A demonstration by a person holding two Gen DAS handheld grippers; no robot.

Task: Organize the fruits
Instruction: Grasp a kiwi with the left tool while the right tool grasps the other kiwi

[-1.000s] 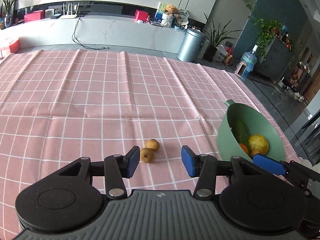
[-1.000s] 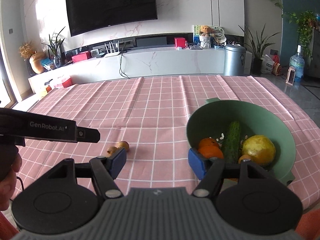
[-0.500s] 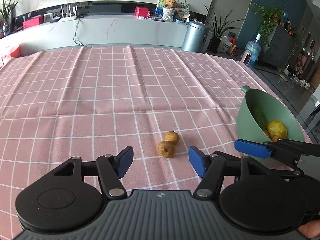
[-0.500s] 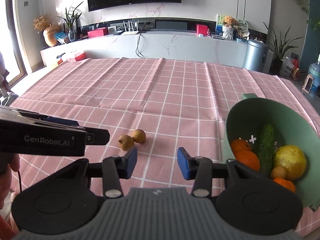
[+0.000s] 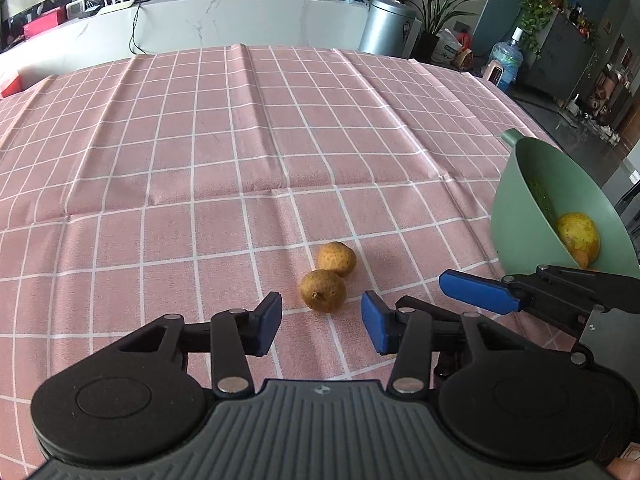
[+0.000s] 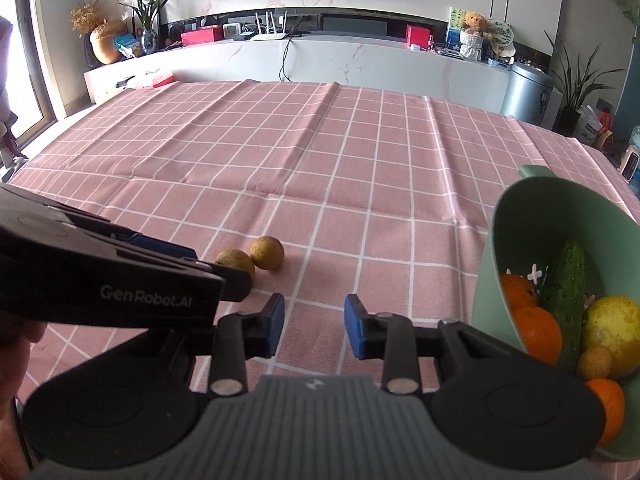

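Observation:
Two small brown round fruits lie touching on the pink checked cloth, the nearer one (image 5: 323, 290) just ahead of my left gripper (image 5: 322, 320) and the farther one (image 5: 337, 258) behind it. The left jaws are closing, with the nearer fruit in front of the gap and no pad touching it. My right gripper (image 6: 315, 324) hangs low over bare cloth, its jaws closing on nothing. From there both fruits (image 6: 267, 253) sit ahead to the left, one half hidden by the left gripper's body (image 6: 108, 280). A green bowl (image 6: 504, 232) at right holds oranges (image 6: 536, 328), a cucumber (image 6: 564, 288) and a yellow fruit (image 6: 612, 328).
The green bowl (image 5: 520, 208) stands near the table's right edge. A blue finger (image 5: 476, 290) of the right gripper reaches in between the bowl and the fruits. Beyond the table are a white counter, a grey bin (image 5: 384, 24) and plants.
Both grippers have sunk toward the cloth and closer to the two brown fruits. The right gripper swung left, away from the bowl, and its jaws narrowed. The left jaws widened, then narrowed.

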